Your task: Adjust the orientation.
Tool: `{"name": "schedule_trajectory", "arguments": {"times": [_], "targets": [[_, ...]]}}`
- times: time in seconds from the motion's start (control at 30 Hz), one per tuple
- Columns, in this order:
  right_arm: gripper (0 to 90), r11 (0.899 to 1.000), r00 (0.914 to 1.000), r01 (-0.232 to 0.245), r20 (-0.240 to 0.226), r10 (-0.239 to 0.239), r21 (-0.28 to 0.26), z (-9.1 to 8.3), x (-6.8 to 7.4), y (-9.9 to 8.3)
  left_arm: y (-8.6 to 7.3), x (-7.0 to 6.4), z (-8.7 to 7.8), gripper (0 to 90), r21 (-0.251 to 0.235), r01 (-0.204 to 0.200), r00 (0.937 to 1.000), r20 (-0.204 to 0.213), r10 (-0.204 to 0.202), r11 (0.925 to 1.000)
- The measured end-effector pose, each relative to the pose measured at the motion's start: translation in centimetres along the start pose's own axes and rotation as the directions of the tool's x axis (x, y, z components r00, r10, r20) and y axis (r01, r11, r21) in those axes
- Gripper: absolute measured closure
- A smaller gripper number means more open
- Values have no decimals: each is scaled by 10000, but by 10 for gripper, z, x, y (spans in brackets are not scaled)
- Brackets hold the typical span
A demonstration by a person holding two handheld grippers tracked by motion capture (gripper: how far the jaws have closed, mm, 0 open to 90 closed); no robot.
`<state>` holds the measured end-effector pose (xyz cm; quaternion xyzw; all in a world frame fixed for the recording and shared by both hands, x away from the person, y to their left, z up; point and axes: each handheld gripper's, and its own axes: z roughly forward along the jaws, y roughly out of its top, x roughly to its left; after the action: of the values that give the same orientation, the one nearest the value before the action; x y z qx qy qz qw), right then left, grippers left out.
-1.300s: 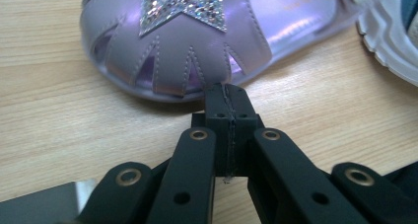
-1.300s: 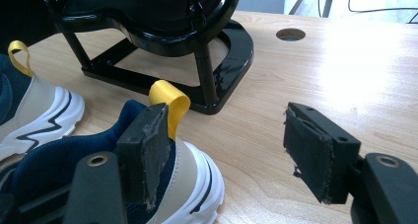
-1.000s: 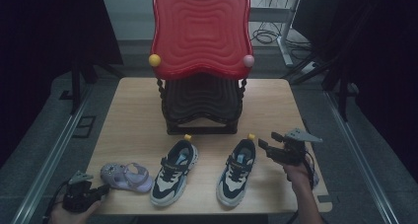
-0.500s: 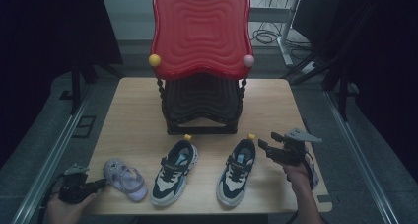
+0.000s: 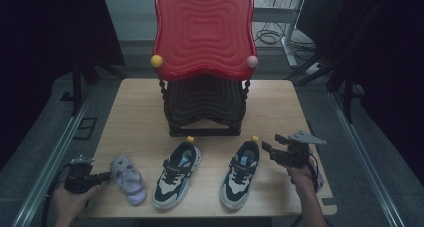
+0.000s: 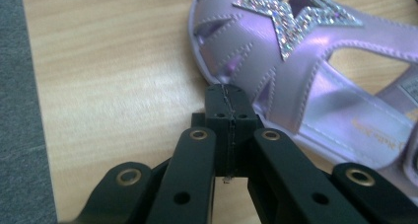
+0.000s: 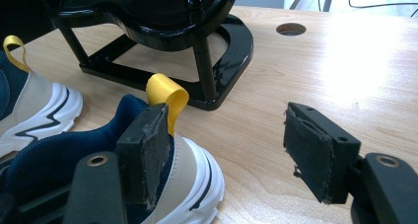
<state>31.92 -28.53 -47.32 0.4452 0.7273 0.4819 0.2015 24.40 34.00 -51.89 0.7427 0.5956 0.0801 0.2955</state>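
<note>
To line the purple sandal (image 5: 128, 179) up beside the left sneaker (image 5: 177, 174), I should nudge it with small pushes low on its sole edge, so it pivots on the wooden table (image 5: 135, 112) rather than tipping. My left gripper (image 6: 227, 106) has its jaws pressed fully together, holding nothing, the tip touching the sandal's side near the glittery star. My right gripper (image 7: 224, 147) is wide open and empty beside the heel of the right sneaker (image 7: 182, 179), near its yellow pull loop (image 7: 167, 96), in front of the black stand (image 7: 217, 61).
</note>
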Motion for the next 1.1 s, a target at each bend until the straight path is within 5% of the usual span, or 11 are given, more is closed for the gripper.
{"name": "schedule_trajectory", "arguments": {"times": [0.23, 0.83, 1.07, 1.1], "targets": [[341, 10000, 10000, 19, -8, -19, 34, 1, 1, 0, 12, 8, 9, 899, -74, 117, 9995, 285, -115, 9999], [341, 10000, 10000, 3, 8, -3, 67, 2, -1, -2, 46, 1, 29, 898, 186, -868, 9938, 715, 853, 9961], [341, 10000, 10000, -35, -1, 35, 79, 2, -1, -2, 47, -4, 19, 821, -663, -937, 9943, 442, 967, 9934], [341, 10000, 10000, -34, -17, 34, 80, 2, -1, -2, 48, -12, 9, 821, -1264, -1249, 9921, -29, 1255, 9841]]}}
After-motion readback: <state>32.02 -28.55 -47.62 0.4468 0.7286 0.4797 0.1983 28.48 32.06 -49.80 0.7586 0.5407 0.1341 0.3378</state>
